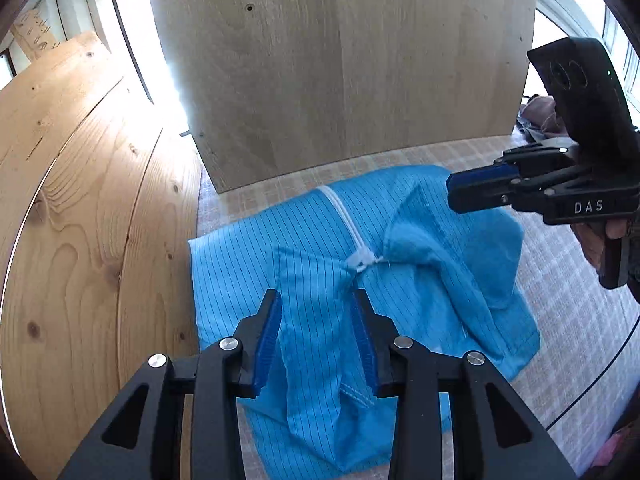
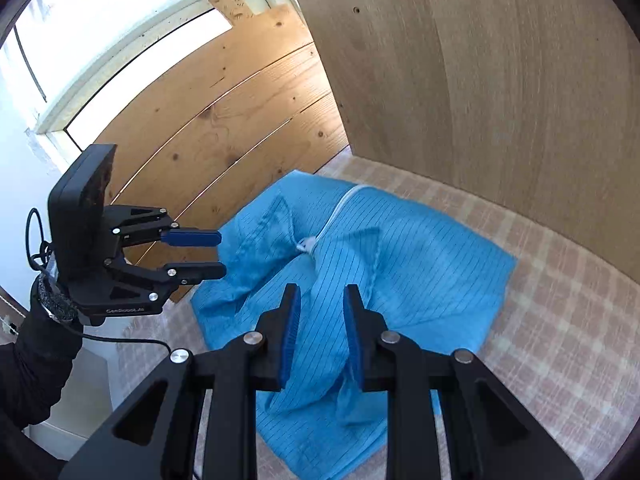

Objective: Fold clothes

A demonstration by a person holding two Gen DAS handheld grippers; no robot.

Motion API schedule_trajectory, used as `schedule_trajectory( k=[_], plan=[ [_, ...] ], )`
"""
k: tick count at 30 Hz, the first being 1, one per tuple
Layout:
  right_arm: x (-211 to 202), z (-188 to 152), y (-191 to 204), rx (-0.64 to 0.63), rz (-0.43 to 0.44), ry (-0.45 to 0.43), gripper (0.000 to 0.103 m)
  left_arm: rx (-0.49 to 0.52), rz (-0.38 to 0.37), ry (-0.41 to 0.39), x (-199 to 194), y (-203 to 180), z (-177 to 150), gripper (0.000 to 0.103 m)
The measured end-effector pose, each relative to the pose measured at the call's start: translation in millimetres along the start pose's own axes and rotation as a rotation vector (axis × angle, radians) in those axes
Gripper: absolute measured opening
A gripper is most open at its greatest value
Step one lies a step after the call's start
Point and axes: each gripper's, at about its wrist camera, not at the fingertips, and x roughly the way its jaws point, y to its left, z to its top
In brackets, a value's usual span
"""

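Note:
A blue pinstriped jacket point(image 1: 248, 264) point(image 2: 432, 264) lies folded on the checked cover, its white zipper point(image 1: 344, 216) point(image 2: 340, 208) facing up and both sleeves crossed over the front. My left gripper point(image 1: 316, 296) point(image 2: 222, 254) hangs above the jacket's near left part. Its jaws stand apart with nothing between them, as the right wrist view shows. My right gripper point(image 2: 323, 290) point(image 1: 450, 192) hovers over the jacket's right side. Its jaws are narrowly apart and hold no cloth. The sleeve seen through each gap lies on the jacket below.
A tall plywood panel point(image 1: 340, 60) stands upright just behind the jacket. Pine planks point(image 1: 80, 200) wall off the left side. The checked cover point(image 1: 568, 320) stretches to the right. Crumpled clothes point(image 1: 540, 116) lie at the back right. A black cable point(image 2: 120, 340) trails from the left gripper.

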Motion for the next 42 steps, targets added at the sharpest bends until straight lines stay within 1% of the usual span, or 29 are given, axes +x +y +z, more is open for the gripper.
schedule_trajectory(
  k=[1,2,3,4,6,7,8,10,11,12,14,15,17,19,20,21,23,24,26,27,30,32,35,38,40,41,42],
  plan=[
    [9.8,7.0,-5.3,0.012,-0.003,0.002,0.022,-0.007,0.012,0.017,9.8,2.6,2.7,0.034],
    [20.1,10.3,-10.6,0.029,0.003,0.007,0.022,-0.011,0.025,0.050,23.2,4.5,2.1,0.034],
    [30.0,8.7,-13.9,0.040,-0.001,0.029,0.022,-0.009,0.021,0.079,33.6,4.2,-4.2,0.034],
    [39.7,5.9,-16.7,0.047,-0.009,0.054,0.022,-0.006,0.015,0.107,43.4,3.4,-11.4,0.034],
    [62.3,-13.0,-17.7,0.049,0.001,0.133,0.022,-0.001,0.001,0.163,62.9,1.8,-25.8,0.034],
    [73.9,-23.3,-17.9,0.049,0.009,0.173,0.022,-0.006,-0.005,0.161,62.2,3.3,-26.7,0.034],
    [76.1,-30.2,-14.0,0.035,0.010,0.178,0.022,-0.026,-0.016,0.135,52.6,7.6,-22.1,0.034],
    [60.3,-27.4,-10.4,0.034,0.027,0.148,0.022,-0.072,-0.040,0.079,30.9,16.8,-11.4,0.034],
    [46.8,-20.6,-11.4,0.053,0.045,0.107,0.022,-0.095,-0.052,0.050,20.0,21.4,-6.0,0.034],
    [32.4,-11.6,-14.6,0.067,0.042,0.058,0.022,-0.107,-0.062,0.017,11.4,25.3,3.2,0.034],
    [6.9,8.1,-19.2,0.077,0.007,-0.024,0.022,-0.117,-0.084,-0.032,3.9,27.3,20.1,0.034],
    [3.8,19.2,-20.4,0.065,-0.018,-0.039,0.022,-0.110,-0.084,-0.033,10.8,26.3,29.0,0.034],
    [12.6,38.6,-19.9,0.037,-0.054,-0.028,0.022,-0.091,-0.081,-0.028,28.4,23.7,47.0,0.034],
    [33.8,47.2,-17.5,0.006,-0.076,0.015,0.022,-0.092,-0.058,0.032,64.1,26.1,52.3,0.034],
    [45.1,50.8,-16.2,-0.009,-0.087,0.039,0.022,-0.099,-0.055,0.078,83.9,28.7,51.0,0.035],
    [57.6,51.1,-15.2,-0.024,-0.107,0.073,0.022,-0.110,-0.060,0.093,93.4,31.3,49.5,0.036],
    [83.1,43.2,-17.2,-0.052,-0.155,0.160,0.022,-0.134,-0.074,0.108,108.6,36.3,46.8,0.036],
    [86.7,41.8,-18.1,-0.059,-0.163,0.172,0.022,-0.149,-0.073,0.115,102.9,38.9,47.8,0.036],
    [88.2,41.1,-19.4,-0.068,-0.170,0.176,0.022,-0.135,-0.021,0.084,74.8,40.7,49.0,0.034],
    [78.6,39.9,-17.7,-0.071,-0.163,0.165,0.022,-0.109,0.016,0.063,57.3,39.9,47.2,0.034],
    [40.1,35.8,-10.2,-0.079,-0.134,0.121,0.022,-0.092,0.074,0.023,15.3,41.2,30.7,0.036],
    [14.5,33.0,-5.2,-0.085,-0.114,0.091,0.022,-0.108,0.060,0.018,-1.9,44.3,13.2,0.036],
    [0.4,8.0,0.8,-0.100,-0.108,0.118,0.022,-0.113,0.067,0.057,0.1,43.9,-12.7,0.036],
    [6.1,-19.8,4.8,-0.102,-0.108,0.167,0.022,-0.134,0.053,0.145,33.4,50.9,-31.9,0.036],
    [17.6,-35.0,3.7,-0.098,-0.102,0.209,0.022,-0.123,0.095,0.217,58.9,55.7,-44.8,0.038],
    [23.7,-42.5,2.9,-0.096,-0.099,0.231,0.023,-0.117,0.102,0.225,64.2,56.0,-48.7,0.037],
    [28.1,-48.6,1.5,-0.110,-0.107,0.244,0.023,-0.120,0.097,0.215,63.6,55.4,-49.3,0.037]
  ],
)
